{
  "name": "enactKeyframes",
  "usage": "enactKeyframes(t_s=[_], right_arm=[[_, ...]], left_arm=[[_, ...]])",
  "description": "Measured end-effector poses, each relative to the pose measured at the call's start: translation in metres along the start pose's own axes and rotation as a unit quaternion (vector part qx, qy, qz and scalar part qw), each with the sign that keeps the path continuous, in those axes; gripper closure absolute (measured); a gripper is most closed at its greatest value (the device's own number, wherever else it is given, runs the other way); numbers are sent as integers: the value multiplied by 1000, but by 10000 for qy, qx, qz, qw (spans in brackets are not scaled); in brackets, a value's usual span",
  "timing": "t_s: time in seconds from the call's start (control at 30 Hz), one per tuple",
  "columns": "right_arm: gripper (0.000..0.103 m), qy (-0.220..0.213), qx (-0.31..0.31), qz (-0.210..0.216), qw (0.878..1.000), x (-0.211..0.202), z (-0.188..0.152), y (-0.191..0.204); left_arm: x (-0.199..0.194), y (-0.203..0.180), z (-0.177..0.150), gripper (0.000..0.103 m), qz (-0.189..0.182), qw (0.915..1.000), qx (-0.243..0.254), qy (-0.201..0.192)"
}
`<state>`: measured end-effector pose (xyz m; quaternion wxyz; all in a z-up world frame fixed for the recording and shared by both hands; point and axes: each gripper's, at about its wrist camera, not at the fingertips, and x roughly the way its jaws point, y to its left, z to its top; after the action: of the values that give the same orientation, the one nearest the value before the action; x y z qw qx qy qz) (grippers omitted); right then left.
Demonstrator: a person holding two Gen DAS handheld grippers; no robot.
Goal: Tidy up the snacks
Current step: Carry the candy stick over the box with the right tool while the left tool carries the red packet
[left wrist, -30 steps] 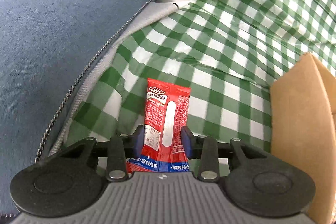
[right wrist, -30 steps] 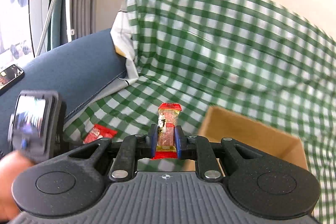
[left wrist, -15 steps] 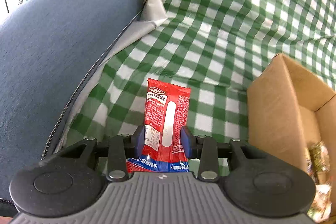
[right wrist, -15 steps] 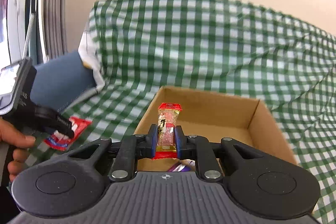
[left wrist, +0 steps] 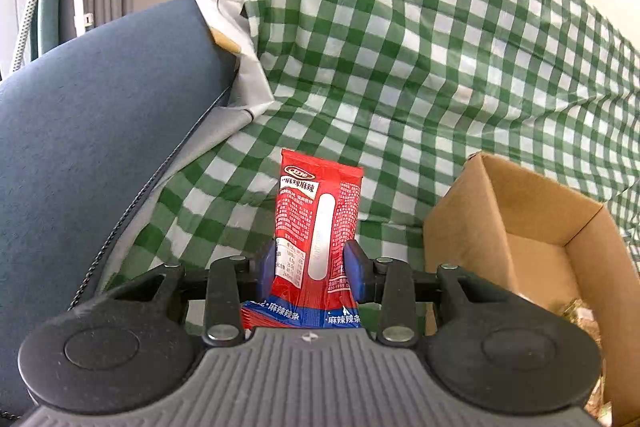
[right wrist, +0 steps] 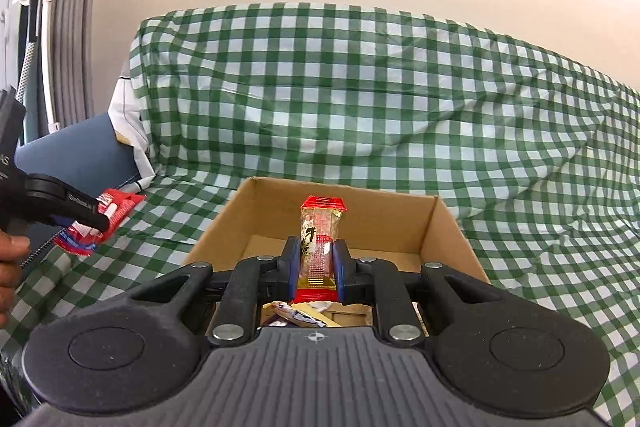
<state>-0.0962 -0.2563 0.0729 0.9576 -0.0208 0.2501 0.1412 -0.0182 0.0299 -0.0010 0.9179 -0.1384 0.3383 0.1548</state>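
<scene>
Both claws have swung toward the cardboard box [right wrist: 256, 223] since a second ago, when the left one faced only blue cushion [left wrist: 92, 131] and checked cloth [left wrist: 420, 67]. Left claw [left wrist: 311, 269] is clamped on a red spicy-strip packet [left wrist: 316, 223], upright between its blue pads, with the box ahead to its right. Right claw [right wrist: 317, 265] grips a small red-and-gold snack [right wrist: 320, 227], held upright over the open box, where other wrappers [right wrist: 298, 315] lie just below its fingertips
</scene>
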Motion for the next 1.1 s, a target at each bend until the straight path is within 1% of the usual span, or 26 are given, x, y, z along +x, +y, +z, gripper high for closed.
enactKeyframes(t_s=[0.13,0.2,0.37,0.5,0.67,0.77,0.93,1.1], right_arm=[[85,-135,-117,-224,9996,1,0,-6],[85,-166,14,-314,9994,2,1,-13],[85,-69,328,-463,9984,8,0,-25],[85,-67,381,-524,9979,13,-1,-25],[85,-81,408,-594,9974,16,0,-24],[85,-77,470,-638,9968,17,1,-26],[85,-39,519,-666,9964,19,-1,-28],[85,-27,550,-704,9960,19,-2,-28]], left_arm=[[-7,-3,6,63,-177,9993,-30,-342],[-12,-6,9,63,-328,9981,-40,-511],[-22,-19,13,63,-689,9939,82,-855],[-27,-30,12,63,-910,9910,192,-962],[-31,-48,4,63,-1161,9877,369,-982],[-37,-59,0,63,-1392,9831,480,-1088],[-49,-77,-8,63,-1774,9726,747,-1302],[-58,-89,-17,63,-2062,9628,958,-1463]])
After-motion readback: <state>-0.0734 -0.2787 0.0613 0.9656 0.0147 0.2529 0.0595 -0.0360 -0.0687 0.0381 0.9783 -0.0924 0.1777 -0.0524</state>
